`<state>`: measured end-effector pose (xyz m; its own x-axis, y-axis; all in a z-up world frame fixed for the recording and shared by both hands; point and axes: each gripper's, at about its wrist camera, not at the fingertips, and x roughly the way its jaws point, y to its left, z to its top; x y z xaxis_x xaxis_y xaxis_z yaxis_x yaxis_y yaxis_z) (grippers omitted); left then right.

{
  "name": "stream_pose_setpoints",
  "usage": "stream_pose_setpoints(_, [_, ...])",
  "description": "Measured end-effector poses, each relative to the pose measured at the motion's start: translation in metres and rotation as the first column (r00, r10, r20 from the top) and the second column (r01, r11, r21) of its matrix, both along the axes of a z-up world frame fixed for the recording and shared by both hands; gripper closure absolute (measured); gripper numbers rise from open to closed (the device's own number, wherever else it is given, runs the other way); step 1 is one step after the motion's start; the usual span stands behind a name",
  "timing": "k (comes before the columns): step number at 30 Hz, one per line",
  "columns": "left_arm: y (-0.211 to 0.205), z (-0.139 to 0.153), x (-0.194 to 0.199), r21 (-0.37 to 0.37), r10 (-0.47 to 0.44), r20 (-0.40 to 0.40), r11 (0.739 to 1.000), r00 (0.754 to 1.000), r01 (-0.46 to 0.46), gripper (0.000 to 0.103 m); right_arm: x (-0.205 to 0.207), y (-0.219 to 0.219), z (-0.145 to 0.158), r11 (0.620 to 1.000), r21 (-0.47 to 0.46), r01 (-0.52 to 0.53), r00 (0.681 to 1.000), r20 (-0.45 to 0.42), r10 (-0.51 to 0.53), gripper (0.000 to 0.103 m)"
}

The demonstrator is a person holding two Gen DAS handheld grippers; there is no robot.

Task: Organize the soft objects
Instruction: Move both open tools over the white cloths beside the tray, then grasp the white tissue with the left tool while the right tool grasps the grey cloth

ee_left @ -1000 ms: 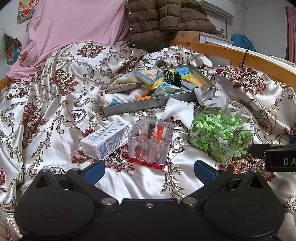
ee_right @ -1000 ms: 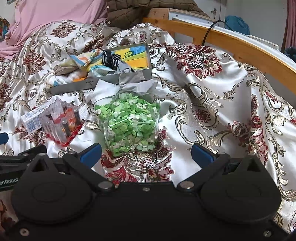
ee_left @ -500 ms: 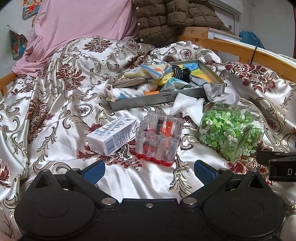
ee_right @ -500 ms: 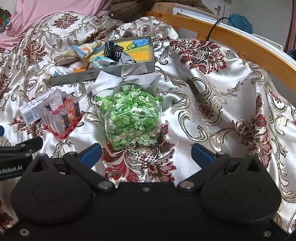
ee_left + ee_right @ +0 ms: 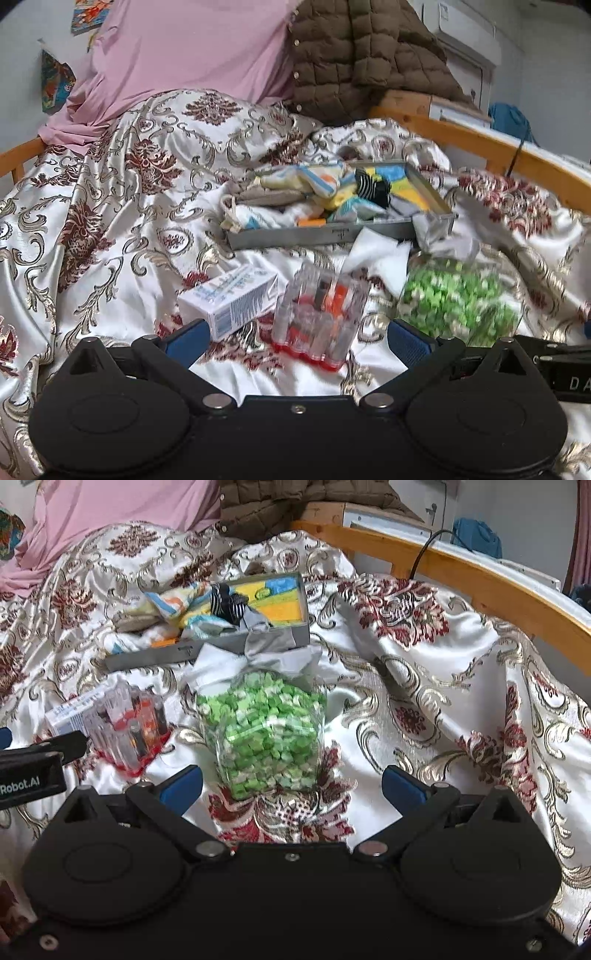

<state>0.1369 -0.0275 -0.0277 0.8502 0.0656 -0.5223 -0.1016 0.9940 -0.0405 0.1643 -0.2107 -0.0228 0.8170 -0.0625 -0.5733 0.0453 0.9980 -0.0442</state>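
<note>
A grey metal tray (image 5: 295,236) (image 5: 155,658) lies on the patterned bedspread, holding several soft pieces: colourful cloths (image 5: 314,181) (image 5: 177,603) and a black-and-white striped sock (image 5: 371,188) (image 5: 229,603). A grey cloth (image 5: 269,640) hangs over the tray's near corner, and white cloth (image 5: 376,254) (image 5: 218,661) lies just in front of it. My left gripper (image 5: 297,338) is open above the bedspread, close to a clear case of small bottles (image 5: 319,317). My right gripper (image 5: 291,786) is open with a clear bag of green paper stars (image 5: 266,731) just ahead of it.
A white and blue carton (image 5: 231,301) lies left of the bottle case (image 5: 127,727). The star bag (image 5: 458,295) sits right of it. A pink sheet (image 5: 184,59) and brown quilted jacket (image 5: 362,55) pile at the back. A wooden bed rail (image 5: 461,576) runs along the right.
Both grippers have tilted upward and drawn slightly back, so the tray and items sit lower in view. Nothing on the bed has moved and both stay open.
</note>
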Motion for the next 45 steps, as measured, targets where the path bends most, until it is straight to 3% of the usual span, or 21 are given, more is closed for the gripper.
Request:
stream_pose_setpoints(5, [0.005,0.009,0.014,-0.040,-0.018,0.040,0.999,0.999,0.020,0.001,0.007,-0.005,0.018,0.999,0.019,-0.028,0.998,0.052,0.027,0.001])
stream_pose_setpoints(11, [0.007,0.009,0.042,0.013,-0.069,0.017,0.998,0.997,0.069,0.001,0.027,-0.013,0.033,0.997,-0.054,-0.052,0.989,0.137,0.059,0.001])
stream_pose_setpoints(15, [0.013,0.007,0.068,-0.029,-0.123,-0.028,0.992,0.992,0.122,0.001,0.048,-0.019,0.033,0.995,-0.087,-0.058,0.984,0.162,0.071,0.001])
stream_pose_setpoints(19, [0.017,0.007,0.092,-0.021,-0.168,-0.023,0.986,0.986,0.167,0.001,0.065,-0.021,0.031,0.993,-0.077,-0.085,0.981,0.170,0.097,0.001])
stream_pose_setpoints(24, [0.026,-0.008,0.123,-0.030,-0.194,-0.076,0.981,0.978,0.192,0.001,0.087,-0.011,0.023,0.986,-0.103,-0.130,0.971,0.187,0.147,0.001])
stream_pose_setpoints(29, [0.035,-0.013,0.151,-0.079,-0.220,-0.065,0.973,0.973,0.215,0.001,0.111,0.006,0.014,0.976,-0.149,-0.155,0.963,0.196,0.183,0.001])
stream_pose_setpoints(34, [0.040,-0.012,0.180,-0.159,-0.300,-0.018,0.943,0.954,0.294,0.001,0.139,0.008,0.004,0.976,-0.185,-0.114,0.965,0.213,0.153,0.001])
stream_pose_setpoints(39, [0.038,-0.019,0.208,-0.208,-0.375,-0.031,0.909,0.926,0.361,0.003,0.160,-0.005,0.002,0.986,-0.142,-0.087,0.971,0.208,0.115,0.001])
stream_pose_setpoints(45, [0.028,-0.029,0.227,-0.227,-0.493,-0.053,0.853,0.868,0.471,0.009,0.189,-0.013,0.002,0.994,-0.051,-0.093,0.984,0.150,0.100,0.006])
